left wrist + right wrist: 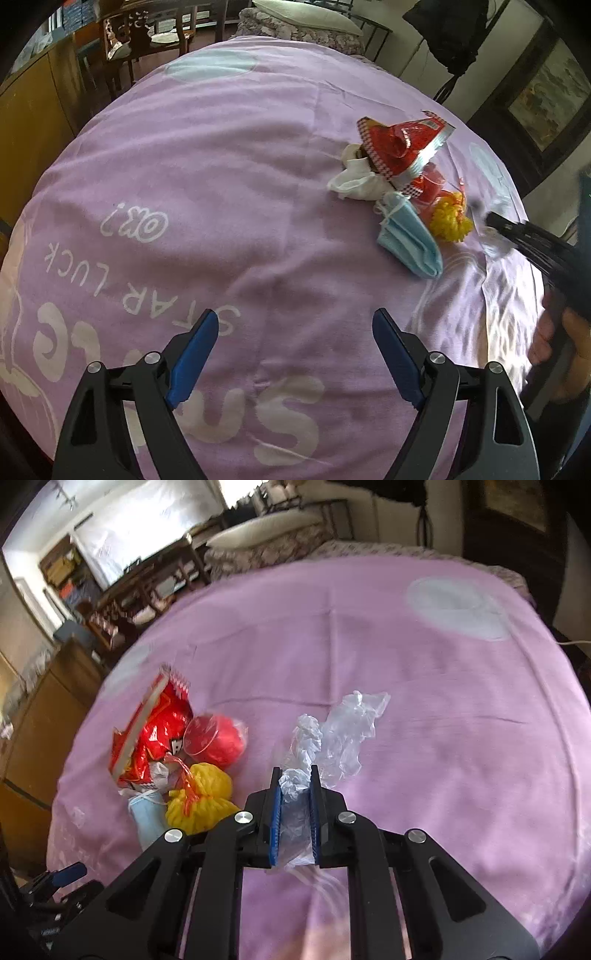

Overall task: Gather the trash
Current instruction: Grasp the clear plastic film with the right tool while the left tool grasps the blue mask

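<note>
The left tool (295,332) hangs wide open over the purple bed cover (229,184), gripping nothing. Further right lies a heap: red wrapper (147,731), blue mask (147,816), yellow net (203,797) (all touching). The right tool (294,775) pinches a crumpled clear plastic bag (332,734).

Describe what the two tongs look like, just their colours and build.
Both tongs match: the left tongs and right tongs have black plastic scissor-style arms with triangular cutouts, round silver rivets at the pivots, and blue ribbed pads lining the inner faces of the fingers. No cables or markings show. A bare hand appears, with no sleeve visible.
</note>
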`<state>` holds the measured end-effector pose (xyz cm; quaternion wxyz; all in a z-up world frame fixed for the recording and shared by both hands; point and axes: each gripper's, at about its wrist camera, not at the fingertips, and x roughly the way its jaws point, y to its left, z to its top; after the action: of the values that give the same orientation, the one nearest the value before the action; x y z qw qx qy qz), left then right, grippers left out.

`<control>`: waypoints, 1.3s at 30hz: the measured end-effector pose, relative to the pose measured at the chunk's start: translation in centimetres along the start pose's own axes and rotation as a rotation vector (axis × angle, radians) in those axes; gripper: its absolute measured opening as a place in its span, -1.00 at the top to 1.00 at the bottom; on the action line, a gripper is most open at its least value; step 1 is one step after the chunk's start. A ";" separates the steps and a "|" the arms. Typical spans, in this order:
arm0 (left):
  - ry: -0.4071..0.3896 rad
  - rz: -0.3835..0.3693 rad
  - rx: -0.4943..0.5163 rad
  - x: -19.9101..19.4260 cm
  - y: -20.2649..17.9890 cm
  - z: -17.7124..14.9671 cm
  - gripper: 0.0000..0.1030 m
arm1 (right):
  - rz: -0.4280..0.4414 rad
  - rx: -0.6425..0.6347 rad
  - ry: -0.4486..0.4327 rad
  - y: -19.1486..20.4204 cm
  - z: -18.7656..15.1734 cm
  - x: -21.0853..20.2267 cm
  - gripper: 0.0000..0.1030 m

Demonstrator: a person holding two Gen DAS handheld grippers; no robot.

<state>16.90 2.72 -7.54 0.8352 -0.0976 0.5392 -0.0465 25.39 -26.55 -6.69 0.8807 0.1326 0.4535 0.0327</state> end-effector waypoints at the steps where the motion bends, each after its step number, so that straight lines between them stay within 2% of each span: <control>1: -0.003 0.003 0.003 0.0 -0.3 0.2 -0.63 | -0.003 0.002 -0.005 -0.5 -0.3 -0.7 0.72; 4: 0.002 -0.003 0.003 0.0 -0.9 0.4 -0.63 | -0.042 -0.025 0.010 -1.8 -2.1 -2.7 0.71; 10: 0.019 -0.025 -0.009 0.4 -3.2 1.6 -0.63 | -0.029 -0.062 0.076 -3.0 -6.0 -4.3 0.68; 15: 0.096 -0.076 -0.083 2.1 -4.8 3.1 -0.64 | -0.010 -0.039 0.098 -3.4 -6.9 -3.7 0.67; 18: 0.109 -0.099 -0.083 2.6 -6.1 3.9 -0.64 | -0.004 -0.038 0.107 -3.5 -7.2 -3.2 0.65; 21: 0.103 -0.094 -0.069 3.1 -7.4 5.0 -0.63 | -0.001 -0.039 0.116 -3.7 -7.6 -2.8 0.65; 25: 0.133 -0.098 -0.092 4.5 -8.2 5.8 -0.57 | 0.014 -0.036 0.120 -4.1 -8.2 -2.6 0.65; 29: 0.163 -0.058 -0.063 6.3 -9.1 5.8 -0.21 | 0.028 -0.033 0.119 -4.4 -8.1 -2.6 0.65; 31: 0.183 -0.049 -0.075 7.4 -9.1 5.8 -0.15 | 0.029 -0.034 0.119 -4.4 -8.1 -2.6 0.65; 33: 0.170 -0.038 -0.077 7.6 -9.1 5.8 -0.10 | 0.030 -0.034 0.118 -4.4 -8.2 -2.5 0.64; 34: 0.157 -0.028 -0.070 7.5 -9.2 5.8 0.02 | 0.029 -0.034 0.116 -4.4 -8.2 -2.5 0.64; 35: 0.141 -0.022 -0.053 7.4 -9.3 5.9 0.30 | 0.027 -0.035 0.117 -4.4 -8.2 -2.5 0.64; 36: 0.126 -0.016 -0.022 7.3 -9.5 5.8 0.40 | 0.026 -0.035 0.119 -4.4 -8.1 -2.5 0.63; 39: 0.106 -0.001 0.023 6.7 -9.5 5.5 0.51 | 0.025 -0.027 0.120 -4.5 -8.1 -2.7 0.51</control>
<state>24.92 -7.21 -9.27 0.8066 -0.0858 0.5819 -0.0583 17.03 -29.73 -10.22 0.8531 0.1243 0.5034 0.0578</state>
